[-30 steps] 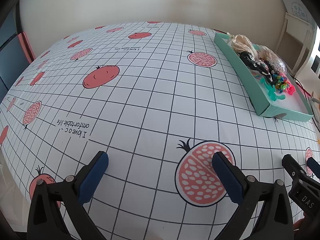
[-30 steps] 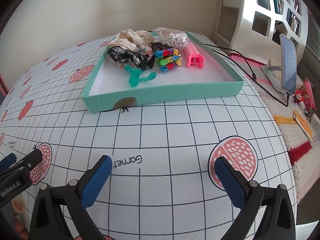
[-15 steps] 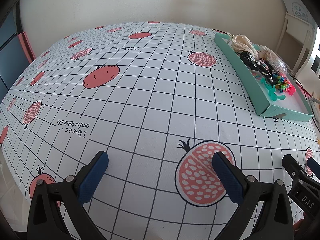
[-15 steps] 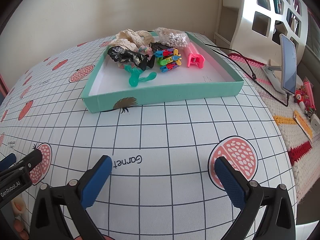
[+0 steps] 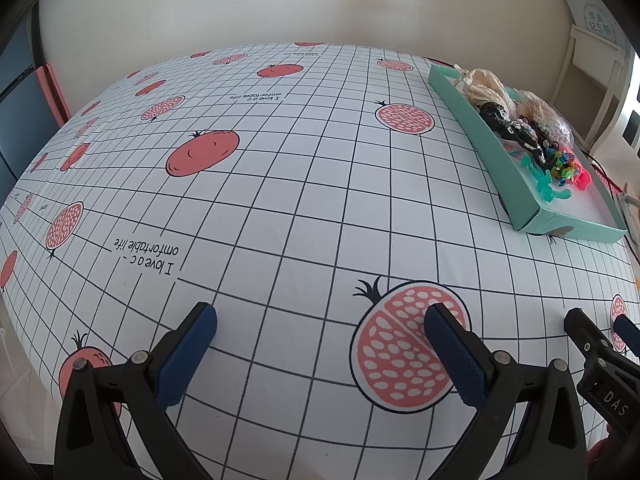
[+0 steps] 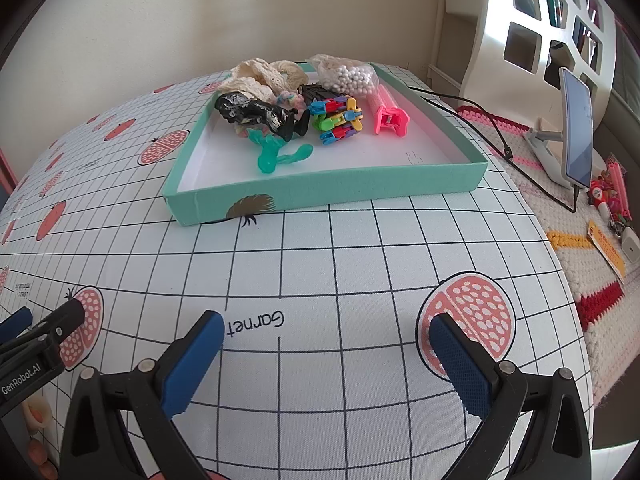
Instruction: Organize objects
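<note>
A shallow teal tray (image 6: 320, 192) (image 5: 492, 148) sits on the table ahead of my right gripper. In it lie cream lace (image 6: 268, 74), a bag of white beads (image 6: 352, 76), a black hair clip (image 6: 260, 112), a bundle of coloured clips (image 6: 340, 118), a pink clip (image 6: 390, 114) and a teal clip (image 6: 276, 154). My right gripper (image 6: 326, 324) stands open over the cloth, well short of the tray, holding nothing. My left gripper (image 5: 322, 316) is open too, over a pomegranate print, far left of the tray.
A white checked tablecloth (image 5: 280, 168) with red fruit prints covers the table. Right of it a phone on a stand (image 6: 576, 132) with a black cable (image 6: 500, 132), small items on a knitted mat (image 6: 608, 216), and a white shelf (image 6: 540, 20).
</note>
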{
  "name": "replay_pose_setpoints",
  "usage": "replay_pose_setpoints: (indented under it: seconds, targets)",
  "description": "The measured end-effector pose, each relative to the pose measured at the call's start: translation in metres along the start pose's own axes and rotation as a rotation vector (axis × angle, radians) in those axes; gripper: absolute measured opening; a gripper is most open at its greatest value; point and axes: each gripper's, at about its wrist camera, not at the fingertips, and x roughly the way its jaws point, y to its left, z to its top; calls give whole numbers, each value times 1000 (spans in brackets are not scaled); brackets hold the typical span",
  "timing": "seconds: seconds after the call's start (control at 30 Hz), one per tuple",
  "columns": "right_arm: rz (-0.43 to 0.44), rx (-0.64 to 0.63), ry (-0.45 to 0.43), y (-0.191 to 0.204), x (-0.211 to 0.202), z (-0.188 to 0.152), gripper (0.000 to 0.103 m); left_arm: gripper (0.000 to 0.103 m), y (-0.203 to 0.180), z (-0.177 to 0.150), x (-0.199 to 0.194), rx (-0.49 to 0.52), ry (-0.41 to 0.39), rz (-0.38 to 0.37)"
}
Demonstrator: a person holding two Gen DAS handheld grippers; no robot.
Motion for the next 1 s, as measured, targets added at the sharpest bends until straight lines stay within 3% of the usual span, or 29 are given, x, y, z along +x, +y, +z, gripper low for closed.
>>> replay_pose_setpoints:
  seconds: [1.0]
  targets:
    - [2, -3, 0, -2, 1, 0, 103, 103, 2, -3, 0, -4, 1, 3]
